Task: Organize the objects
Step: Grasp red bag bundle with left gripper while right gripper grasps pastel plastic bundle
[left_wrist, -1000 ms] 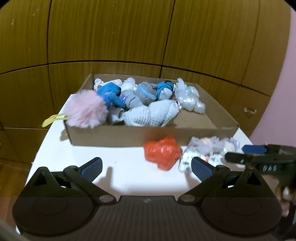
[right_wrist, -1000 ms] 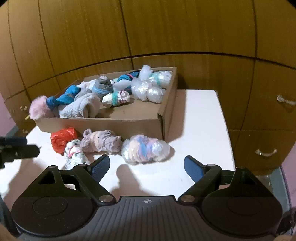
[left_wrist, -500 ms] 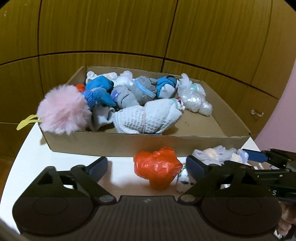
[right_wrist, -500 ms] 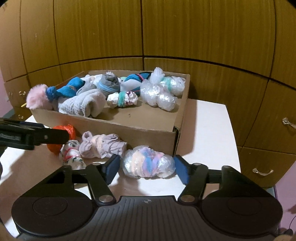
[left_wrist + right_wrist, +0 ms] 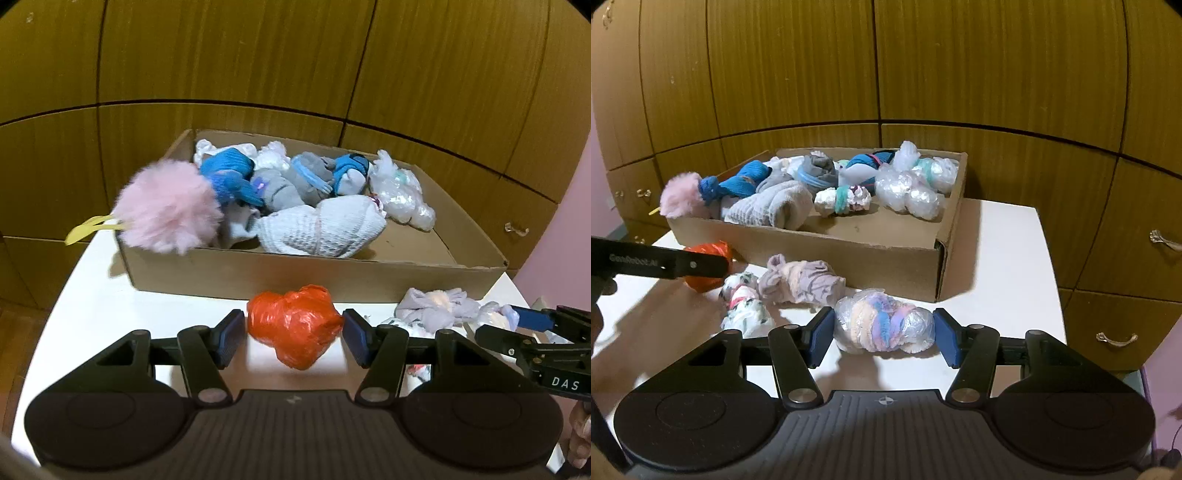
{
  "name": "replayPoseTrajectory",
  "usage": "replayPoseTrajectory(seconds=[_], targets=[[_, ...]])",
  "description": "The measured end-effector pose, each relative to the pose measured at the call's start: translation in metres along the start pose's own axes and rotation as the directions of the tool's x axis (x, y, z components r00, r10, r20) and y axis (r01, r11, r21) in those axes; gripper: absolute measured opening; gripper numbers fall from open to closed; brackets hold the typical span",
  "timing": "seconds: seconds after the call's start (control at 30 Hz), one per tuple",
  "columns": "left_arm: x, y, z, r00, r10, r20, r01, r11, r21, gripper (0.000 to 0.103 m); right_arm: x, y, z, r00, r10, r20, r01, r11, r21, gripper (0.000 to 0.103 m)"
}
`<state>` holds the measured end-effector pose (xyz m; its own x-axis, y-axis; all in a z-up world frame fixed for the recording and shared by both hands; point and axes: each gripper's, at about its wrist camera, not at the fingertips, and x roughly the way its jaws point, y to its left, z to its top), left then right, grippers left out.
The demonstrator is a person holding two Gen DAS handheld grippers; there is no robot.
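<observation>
An orange plastic bundle lies on the white table in front of a cardboard box. My left gripper is open, its pads on either side of the bundle. A pastel bundle in clear wrap lies before the box in the right wrist view. My right gripper is open, its pads on either side of it. The orange bundle shows there too, partly behind the left gripper's finger.
The box holds a pink pompom, blue and grey sock rolls, a white knit roll and clear-wrapped bundles. A lilac sock bundle and a floral bundle lie on the table. Wooden cabinets stand behind.
Both grippers have moved forward and down. The left one's pads now flank the orange bundle, the right one's flank the pastel bundle. Both have narrowed a little.
</observation>
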<state>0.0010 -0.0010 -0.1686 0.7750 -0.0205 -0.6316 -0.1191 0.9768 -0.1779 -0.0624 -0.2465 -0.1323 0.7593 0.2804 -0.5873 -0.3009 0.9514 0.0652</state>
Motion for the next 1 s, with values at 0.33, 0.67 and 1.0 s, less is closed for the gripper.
replayPoseTrajectory(seconds=[0.33, 0.67, 1.0], targets=[[-0.018, 0.014, -0.019, 1.000, 0.017, 0.018, -0.018, 0.999, 0.051, 0.046, -0.005, 0.005, -0.005, 0.999, -0.035, -0.004, 0.035, 0.999, -0.017, 0.063], [-0.037, 0.006, -0.040, 0.997, 0.069, 0.036, -0.073, 0.988, 0.139, 0.039, -0.026, 0.007, -0.026, 0.998, -0.019, 0.055, 0.016, 0.999, 0.041, 0.063], [-0.046, -0.002, -0.046, 0.996, 0.082, 0.022, -0.084, 0.978, 0.189, 0.036, -0.040, 0.008, -0.039, 0.996, -0.004, 0.093, -0.002, 0.998, 0.062, 0.063]])
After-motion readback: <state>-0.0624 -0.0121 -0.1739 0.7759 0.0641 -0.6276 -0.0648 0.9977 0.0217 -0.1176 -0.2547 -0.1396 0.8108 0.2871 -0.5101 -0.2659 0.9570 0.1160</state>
